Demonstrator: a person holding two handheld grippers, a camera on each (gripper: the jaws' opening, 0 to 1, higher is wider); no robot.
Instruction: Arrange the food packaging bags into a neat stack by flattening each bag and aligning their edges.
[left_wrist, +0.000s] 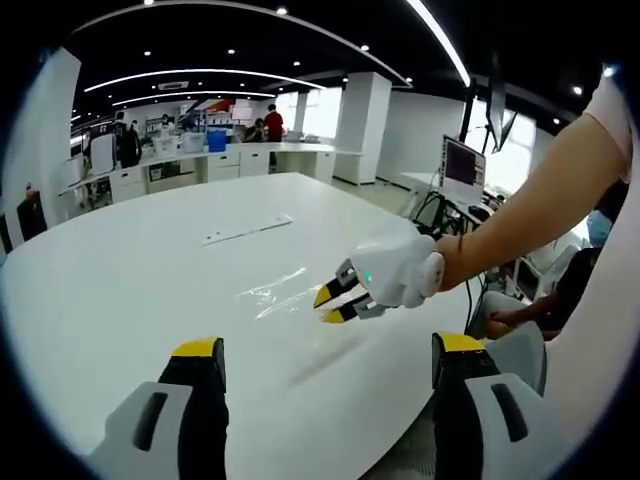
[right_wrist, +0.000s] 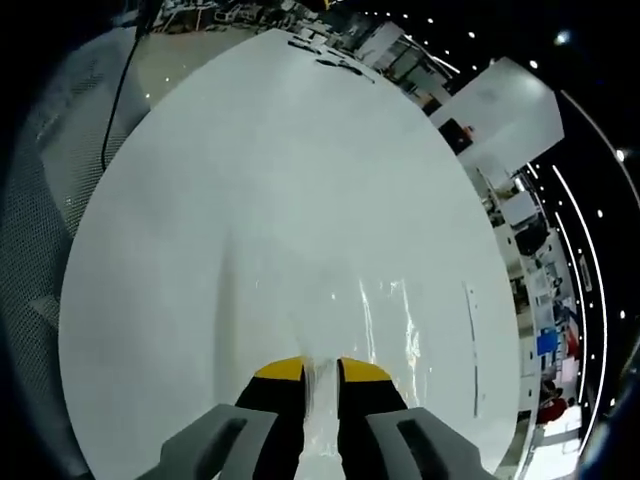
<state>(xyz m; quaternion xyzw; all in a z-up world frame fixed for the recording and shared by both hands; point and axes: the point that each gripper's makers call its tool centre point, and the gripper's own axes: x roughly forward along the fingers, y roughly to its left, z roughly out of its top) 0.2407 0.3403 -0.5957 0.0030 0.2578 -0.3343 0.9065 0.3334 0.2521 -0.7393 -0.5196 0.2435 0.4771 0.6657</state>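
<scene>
A clear plastic bag (left_wrist: 275, 290) lies crinkled on the white round table (left_wrist: 120, 290). Its near edge runs up between the jaws of my right gripper (left_wrist: 332, 305), which a hand holds a little above the table. In the right gripper view the same bag (right_wrist: 385, 320) stretches away from my right gripper (right_wrist: 320, 372), whose yellow-tipped jaws stand close together on the film. A second flat bag (left_wrist: 248, 230) lies farther back on the table, and appears as a thin strip (right_wrist: 470, 340). My left gripper (left_wrist: 330, 345) hovers open over the table's near part, holding nothing.
The table edge (left_wrist: 400, 440) curves close by at the lower right, beside a person's arm (left_wrist: 540, 200). Desks, a monitor (left_wrist: 462, 165) and people stand in the room beyond. A cable (right_wrist: 115, 95) hangs off the table's far side.
</scene>
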